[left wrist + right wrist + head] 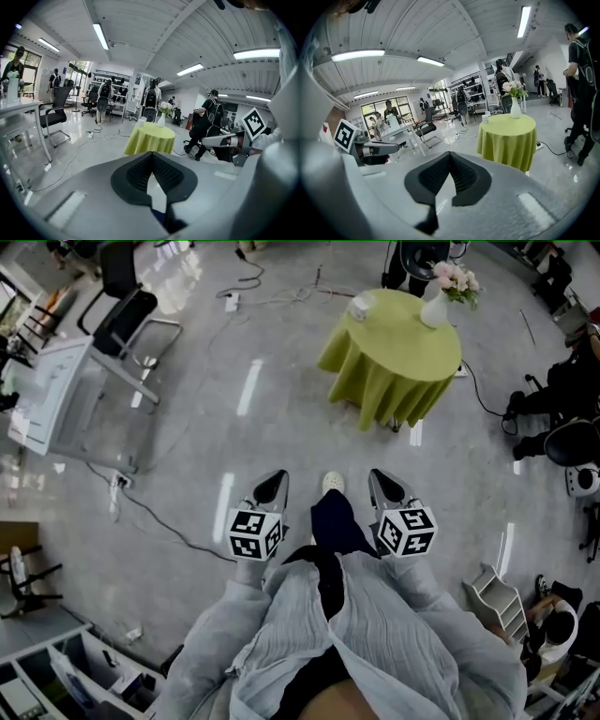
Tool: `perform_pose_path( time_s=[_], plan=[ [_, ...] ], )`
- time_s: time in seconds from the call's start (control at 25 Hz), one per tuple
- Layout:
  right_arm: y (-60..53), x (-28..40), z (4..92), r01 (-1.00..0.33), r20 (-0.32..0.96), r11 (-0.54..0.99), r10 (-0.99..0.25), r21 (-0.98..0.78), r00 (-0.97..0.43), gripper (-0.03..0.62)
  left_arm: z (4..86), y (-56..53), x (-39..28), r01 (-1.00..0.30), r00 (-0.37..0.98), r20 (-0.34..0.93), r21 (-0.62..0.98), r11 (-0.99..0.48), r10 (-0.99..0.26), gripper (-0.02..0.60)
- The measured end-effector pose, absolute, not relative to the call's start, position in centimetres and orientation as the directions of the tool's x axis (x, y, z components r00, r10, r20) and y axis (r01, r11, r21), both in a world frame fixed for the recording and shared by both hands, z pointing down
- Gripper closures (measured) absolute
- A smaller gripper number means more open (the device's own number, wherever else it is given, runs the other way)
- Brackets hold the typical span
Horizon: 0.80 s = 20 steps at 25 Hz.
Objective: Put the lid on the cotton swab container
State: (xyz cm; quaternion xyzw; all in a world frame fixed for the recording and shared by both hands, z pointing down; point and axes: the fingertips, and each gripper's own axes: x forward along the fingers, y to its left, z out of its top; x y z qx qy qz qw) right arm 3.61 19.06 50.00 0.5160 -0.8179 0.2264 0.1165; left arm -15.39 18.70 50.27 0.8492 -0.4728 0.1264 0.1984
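Far ahead stands a round table under a green cloth (394, 348) (150, 138) (508, 136). On it sits a small white container (361, 304) (142, 122) (486, 118), too small to tell whether it has a lid. Beside it is a white vase of pink flowers (436, 306). My left gripper (275, 479) (151, 153) and right gripper (375, 477) (450, 153) are held close to my body, well short of the table. Both are shut, with pads meeting at the tips and nothing between them.
A black office chair (127, 315) and a white desk (52, 395) stand at the far left. Cables (155, 517) trail over the grey floor. People and chairs (553, 399) are at the right. A small white rack (497, 601) stands near my right side.
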Motion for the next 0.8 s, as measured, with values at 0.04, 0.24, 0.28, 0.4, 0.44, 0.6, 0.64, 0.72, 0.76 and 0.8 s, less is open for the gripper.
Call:
perform_pose_path(
  time_s=[0.04,0.24,0.28,0.4,0.44,0.6,0.64,0.72,0.76,0.8],
  plan=[
    [18.7,3.4,49.9,-0.895,0.425,0.369,-0.789,-0.250,-0.444,0.592,50.2,18.4,-15.5,-0.853,0.521,0.402,0.219,-0.473,-0.753,0.565],
    [16.4,2.5,49.3,-0.892,0.422,0.379,-0.787,-0.244,-0.450,0.592,49.9,16.1,-16.6,-0.857,0.515,0.401,0.221,-0.465,-0.758,0.565],
    [15.8,2.6,49.4,-0.894,0.424,0.379,-0.787,-0.240,-0.448,0.592,49.9,15.5,-16.8,-0.858,0.514,0.397,0.225,-0.462,-0.760,0.565],
    [14.1,3.0,49.8,-0.896,0.428,0.371,-0.788,-0.243,-0.443,0.592,50.1,13.3,-17.2,-0.859,0.511,0.395,0.224,-0.460,-0.763,0.565],
    [13.4,3.2,49.9,-0.897,0.430,0.368,-0.788,-0.244,-0.440,0.592,50.2,12.4,-17.2,-0.860,0.510,0.397,0.217,-0.462,-0.763,0.565],
    [10.6,3.7,50.1,-0.908,0.438,0.335,-0.797,-0.250,-0.415,0.592,50.2,9.3,-17.4,-0.854,0.514,0.420,0.177,-0.488,-0.748,0.565],
    [9.8,3.7,50.0,-0.909,0.434,0.333,-0.801,-0.250,-0.413,0.592,50.1,8.4,-17.5,-0.851,0.518,0.423,0.166,-0.499,-0.743,0.565],
    [8.1,3.6,49.6,-0.908,0.427,0.342,-0.803,-0.243,-0.416,0.592,49.8,6.6,-17.5,-0.850,0.517,0.426,0.154,-0.504,-0.742,0.565],
    [7.3,3.6,49.5,-0.908,0.425,0.343,-0.804,-0.241,-0.417,0.592,49.7,5.8,-17.4,-0.851,0.516,0.424,0.155,-0.502,-0.744,0.565],
    [6.6,3.6,49.5,-0.908,0.423,0.341,-0.805,-0.243,-0.416,0.592,49.6,5.0,-17.3,-0.851,0.516,0.421,0.156,-0.501,-0.746,0.565]
  ],
)
